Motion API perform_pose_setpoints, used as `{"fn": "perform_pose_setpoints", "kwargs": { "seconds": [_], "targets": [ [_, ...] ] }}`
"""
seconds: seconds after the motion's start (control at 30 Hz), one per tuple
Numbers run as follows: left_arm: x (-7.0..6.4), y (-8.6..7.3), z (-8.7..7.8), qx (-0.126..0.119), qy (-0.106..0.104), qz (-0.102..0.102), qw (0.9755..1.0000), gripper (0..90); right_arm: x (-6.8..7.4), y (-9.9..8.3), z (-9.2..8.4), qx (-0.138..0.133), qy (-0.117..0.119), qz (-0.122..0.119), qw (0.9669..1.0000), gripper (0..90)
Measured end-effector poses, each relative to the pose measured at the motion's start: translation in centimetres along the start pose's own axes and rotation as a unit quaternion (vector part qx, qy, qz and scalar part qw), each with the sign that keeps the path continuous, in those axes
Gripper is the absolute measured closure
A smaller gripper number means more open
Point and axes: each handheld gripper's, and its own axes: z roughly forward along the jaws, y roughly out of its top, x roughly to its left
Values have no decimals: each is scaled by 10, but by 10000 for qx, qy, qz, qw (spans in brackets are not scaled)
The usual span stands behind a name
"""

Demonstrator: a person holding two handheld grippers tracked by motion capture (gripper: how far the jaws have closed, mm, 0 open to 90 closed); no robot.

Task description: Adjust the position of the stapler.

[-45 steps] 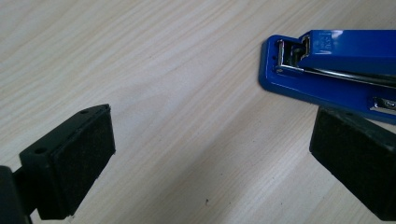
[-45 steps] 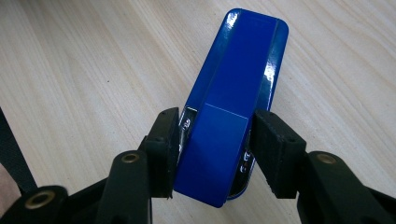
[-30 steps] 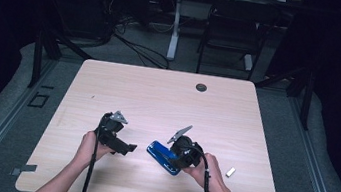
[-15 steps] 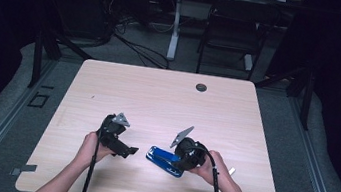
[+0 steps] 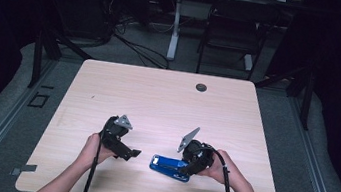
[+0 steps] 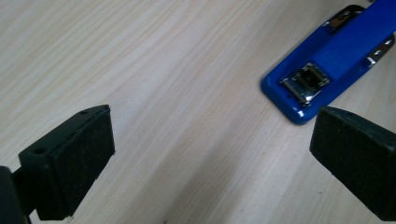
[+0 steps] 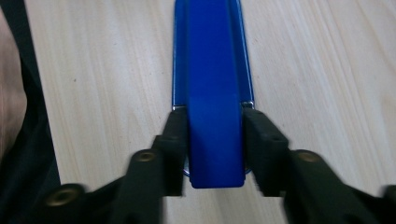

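Blue stapler [image 5: 169,167] lies flat near the table's [image 5: 168,100] front edge, long axis straight out from the right gripper [image 7: 215,140], whose jaws, just widening, flank its rear; left gripper [image 6: 210,154] gapes empty alongside

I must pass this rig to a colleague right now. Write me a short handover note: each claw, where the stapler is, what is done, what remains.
Right claw: jaws on both sides of the blue stapler at its rear end; they have just been opening and the pads look barely off its sides, so do not count on a grip.
Left claw: open, nothing between the jaws, pointing at the stapler's front end.
Stapler: lies flat on the table near the front edge, between the two hands.
Done: stapler is down on the table.
Left: unclear; check the grip before lifting.
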Motion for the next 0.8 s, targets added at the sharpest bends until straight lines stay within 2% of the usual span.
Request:
{"fn": "perform_pose_setpoints", "kwargs": {
  "seconds": [0.03, 0.07, 0.1, 0.13, 0.17, 0.23, 0.3, 0.37, 0.4, 0.47, 0.5, 0.57, 0.63, 0.8],
  "targets": [
    [0, 0, 0, 0, 0, 0, 10000, 0, 0, -1, 0, 1, 4, 169, 9999, 531],
    [-2, 1, 2, -7, -64, 57, 10000, 0, 0, -1, -2, 66, -41, 180, 9998, 512],
    [-10, 5, 6, -19, -119, 212, 9997, 0, 0, -3, -3, 4, -3, 312, 9995, 500],
    [-10, 5, 6, -19, -119, 212, 9997, 1, 0, -3, -3, 4, -3, 312, 9995, 500],
    [-15, 8, 8, -26, -165, 323, 9993, 1, 0, -5, -6, 18, -47, 361, 9993, 501],
    [-24, 14, 14, -46, -316, 515, 9982, 9, 1, -14, -13, -69, 11, 667, 9978, 503],
    [-30, 18, 19, -48, -427, 643, 9970, 20, 2, -20, -16, 41, -110, 736, 9972, 516],
    [-39, 23, 26, 20, -477, 860, 9952, 34, 1, -26, -18, 57, -147, 909, 9957, 531],
    [-41, 25, 28, 67, -590, 984, 9934, 54, 0, -29, -18, -8, -104, 1006, 9949, 544],
    [-45, 27, 33, 87, -662, 1134, 9913, 98, 0, -31, -20, 19, -134, 1059, 9943, 555],
    [-45, 28, 36, 100, -721, 1183, 9903, 121, 0, -31, -19, -62, -68, 1105, 9938, 572],
    [-45, 30, 40, 131, -695, 1188, 9904, 167, 0, -30, -17, -62, -18, 1115, 9937, 589],
    [-44, 31, 45, 144, -851, 1195, 9891, 204, 1, -28, -15, -3, 0, 1059, 9944, 626],
    [-44, 32, 50, 194, -969, 1252, 9872, 347, 0, -26, -11, 15, 33, 1107, 9938, 645]
  ]
}}
